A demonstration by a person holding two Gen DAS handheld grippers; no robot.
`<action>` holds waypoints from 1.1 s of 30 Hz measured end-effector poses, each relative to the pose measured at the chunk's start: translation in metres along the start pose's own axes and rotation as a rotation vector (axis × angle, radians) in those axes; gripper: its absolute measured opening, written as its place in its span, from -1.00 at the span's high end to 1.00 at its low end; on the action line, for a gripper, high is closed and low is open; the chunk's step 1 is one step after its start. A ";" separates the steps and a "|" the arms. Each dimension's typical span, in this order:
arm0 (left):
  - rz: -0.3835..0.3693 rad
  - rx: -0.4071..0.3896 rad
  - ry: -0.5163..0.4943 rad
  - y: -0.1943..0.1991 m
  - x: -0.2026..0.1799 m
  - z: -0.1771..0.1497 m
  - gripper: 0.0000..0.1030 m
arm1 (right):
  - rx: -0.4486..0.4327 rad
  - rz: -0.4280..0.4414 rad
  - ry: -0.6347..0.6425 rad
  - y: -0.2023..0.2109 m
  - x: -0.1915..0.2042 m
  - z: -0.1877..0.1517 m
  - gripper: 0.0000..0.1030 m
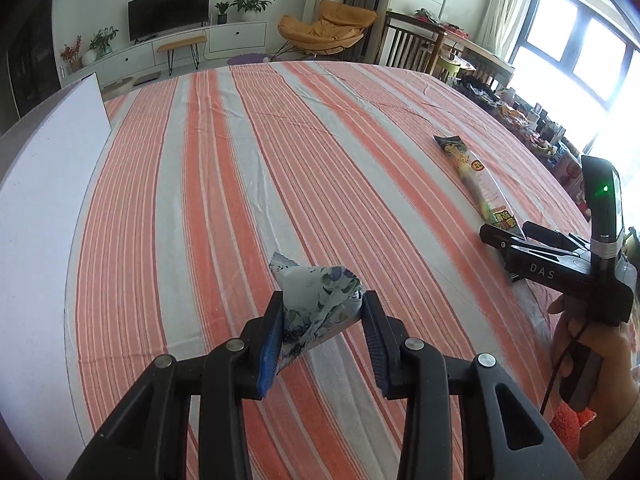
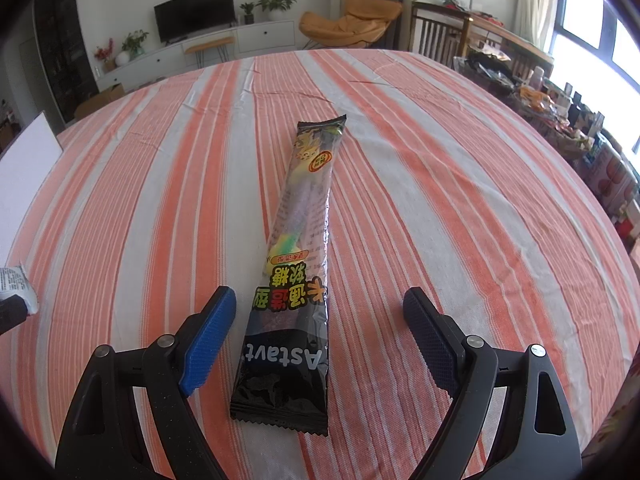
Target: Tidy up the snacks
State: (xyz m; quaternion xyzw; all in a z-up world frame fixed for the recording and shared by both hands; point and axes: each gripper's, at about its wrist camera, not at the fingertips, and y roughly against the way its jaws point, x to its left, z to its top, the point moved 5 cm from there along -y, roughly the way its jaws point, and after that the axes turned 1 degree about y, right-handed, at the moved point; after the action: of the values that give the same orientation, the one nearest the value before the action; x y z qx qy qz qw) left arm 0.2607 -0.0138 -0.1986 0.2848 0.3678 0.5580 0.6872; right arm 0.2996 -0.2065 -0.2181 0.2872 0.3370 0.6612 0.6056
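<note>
Pinching a floral packet (image 1: 320, 312), left hand-held gripper (image 1: 322, 332) stands narrowed.

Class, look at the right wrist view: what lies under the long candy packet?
The long candy packet lies flat on the striped tablecloth, between the open right gripper jaws. The cloth directly beneath the packet is covered, so nothing more shows there.
</note>
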 end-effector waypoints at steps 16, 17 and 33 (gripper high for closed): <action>0.127 -0.012 -0.099 -0.028 -0.009 -0.012 -0.97 | 0.000 -0.001 -0.001 -0.001 0.000 0.000 -0.71; 0.127 -0.010 -0.090 -0.029 -0.008 -0.012 -1.00 | 0.000 -0.001 -0.001 -0.001 0.000 -0.001 -0.71; 0.128 -0.010 -0.088 -0.030 -0.008 -0.011 -1.00 | 0.000 -0.001 -0.002 0.000 0.000 -0.001 -0.71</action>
State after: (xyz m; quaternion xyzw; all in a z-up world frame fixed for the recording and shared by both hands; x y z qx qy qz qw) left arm 0.2674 -0.0282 -0.2271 0.3285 0.3154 0.5896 0.6671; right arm 0.2991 -0.2063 -0.2192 0.2877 0.3367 0.6607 0.6060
